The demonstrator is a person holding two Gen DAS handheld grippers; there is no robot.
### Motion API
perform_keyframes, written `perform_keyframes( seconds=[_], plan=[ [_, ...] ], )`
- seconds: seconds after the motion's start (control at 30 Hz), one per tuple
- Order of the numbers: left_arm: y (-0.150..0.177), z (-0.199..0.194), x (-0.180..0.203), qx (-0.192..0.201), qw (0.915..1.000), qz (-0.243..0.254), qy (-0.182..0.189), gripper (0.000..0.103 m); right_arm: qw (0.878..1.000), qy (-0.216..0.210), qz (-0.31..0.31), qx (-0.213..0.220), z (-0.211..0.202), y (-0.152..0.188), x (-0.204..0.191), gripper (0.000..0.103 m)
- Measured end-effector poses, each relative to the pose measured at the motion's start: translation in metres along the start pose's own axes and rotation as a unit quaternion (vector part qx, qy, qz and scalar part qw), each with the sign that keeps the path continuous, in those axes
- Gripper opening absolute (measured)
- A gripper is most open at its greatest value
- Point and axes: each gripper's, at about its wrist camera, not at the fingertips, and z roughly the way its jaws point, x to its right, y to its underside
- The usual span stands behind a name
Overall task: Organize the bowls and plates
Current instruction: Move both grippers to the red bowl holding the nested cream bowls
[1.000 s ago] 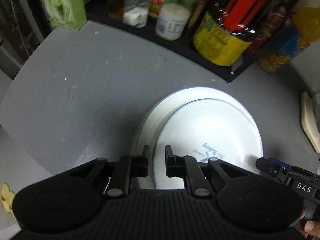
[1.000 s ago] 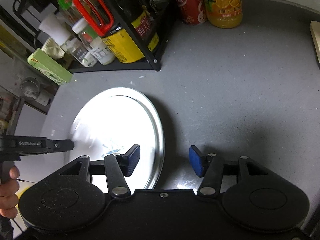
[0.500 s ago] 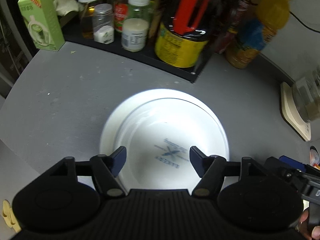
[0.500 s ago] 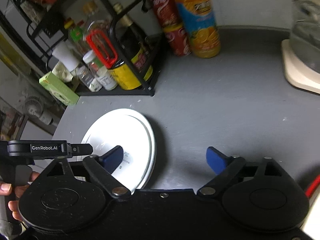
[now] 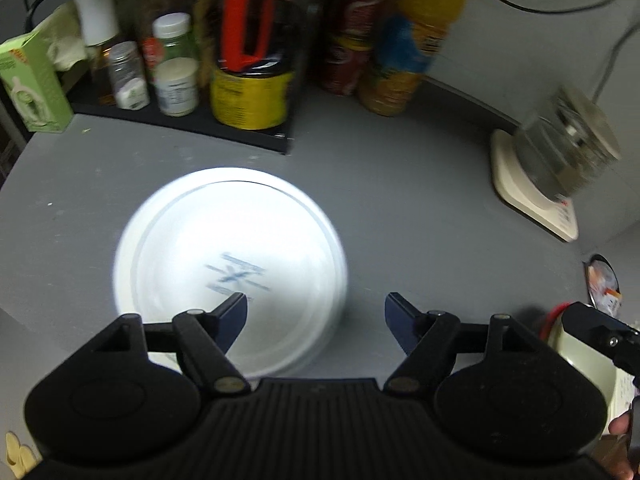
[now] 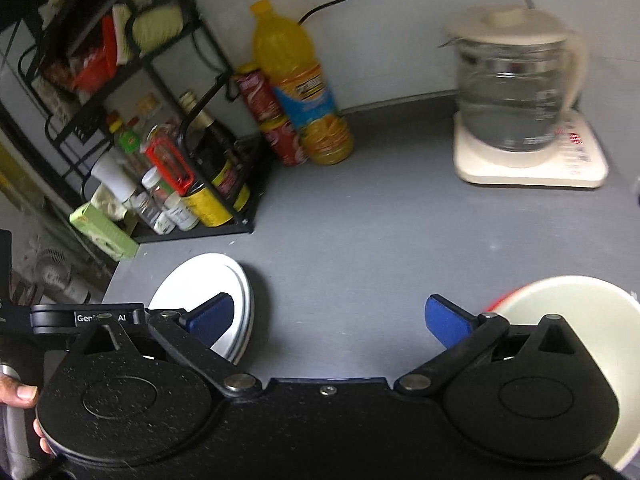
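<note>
Left wrist view shows the left gripper [image 5: 316,312] with its jaws spread wide and holding nothing, poised above the near edge of the stacked white ceramic plates [image 5: 230,272]; the plates lie nested flat on the grey desk [image 5: 400,208], apparently so they take one spot; a blue printed mark sits at the centre of the top plate, too blurred to read. Right wrist view shows the right gripper [image 6: 330,316] with jaws equally wide and empty; beside its right finger sits a cream bowl with a red outer rim [image 6: 580,300], well apart from the plates, and likely the next thing to collect. On the other gripper's body the lettering "Gen…AI" is partly legible. A yellow orange-juice bottle [image 6: 300,88] and a glass kettle on its cream base [image 6: 516,96] stand near the wall, clear of the work area.
</note>
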Motion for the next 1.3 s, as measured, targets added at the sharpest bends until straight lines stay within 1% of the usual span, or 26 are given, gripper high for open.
perform_keyframes(
  seconds=[0.17,0.37,0.53,0.67,0.8,0.87,1.17,1.3],
  plan=[
    [0.015,-0.003,0.035,0.002,0.9996,0.021,0.016,0.075,0.999,0.021,0.011,0.021,-0.029,0.013,0.022,0.103],
    [0.03,-0.003,0.075,-0.001,0.9978,0.057,0.035,0.075,0.998,0.035,0.028,0.039,-0.057,0.028,0.046,0.103],
    [0.039,-0.002,0.106,-0.005,0.995,0.086,0.05,0.075,0.997,0.058,0.041,0.044,-0.074,0.039,0.062,0.103],
    [0.045,0.001,0.126,-0.01,0.9927,0.103,0.061,0.075,0.995,0.066,0.05,0.047,-0.087,0.049,0.071,0.103],
    [0.05,0.001,0.142,-0.021,0.9893,0.12,0.081,0.075,0.994,0.076,0.06,0.057,-0.098,0.056,0.08,0.103],
    [0.052,0.003,0.151,-0.026,0.9873,0.134,0.082,0.075,0.992,0.085,0.068,0.062,-0.102,0.059,0.086,0.103],
    [0.055,0.011,0.177,-0.039,0.9808,0.166,0.096,0.075,0.986,0.114,0.11,0.054,-0.103,0.076,0.113,0.103],
    [0.056,0.022,0.184,-0.054,0.9787,0.171,0.1,0.075,0.983,0.117,0.132,0.047,-0.098,0.082,0.122,0.103]
  ],
)
